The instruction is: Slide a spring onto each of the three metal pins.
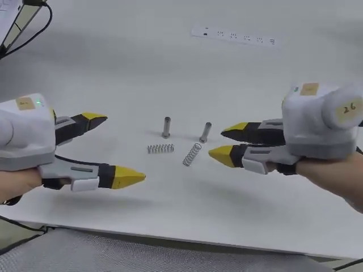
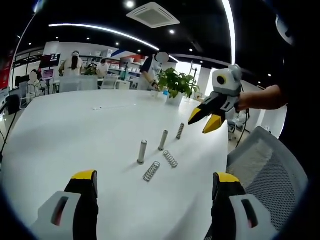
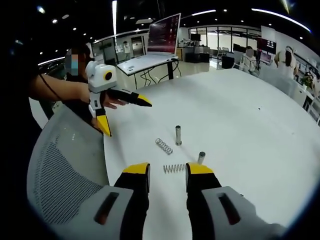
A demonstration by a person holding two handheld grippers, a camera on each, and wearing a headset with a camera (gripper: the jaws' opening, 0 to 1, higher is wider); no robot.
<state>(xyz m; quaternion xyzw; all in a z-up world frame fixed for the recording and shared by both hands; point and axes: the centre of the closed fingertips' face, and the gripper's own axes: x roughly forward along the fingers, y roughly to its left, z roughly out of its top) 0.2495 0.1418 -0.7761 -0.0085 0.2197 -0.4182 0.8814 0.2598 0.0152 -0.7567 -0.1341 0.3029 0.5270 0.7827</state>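
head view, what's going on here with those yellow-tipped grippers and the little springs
A person holds a gripper in each hand over a white table. The left gripper and right gripper are both open and empty. Between them the left pin and right pin stand upright and bare, with the left spring and right spring lying loose in front. In the left gripper view a third spring stands farther off, perhaps already on a pin.

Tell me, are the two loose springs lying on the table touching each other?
Apart. The head view shows bare table between the horizontal spring and the slanted spring; the right gripper view shows the same gap.
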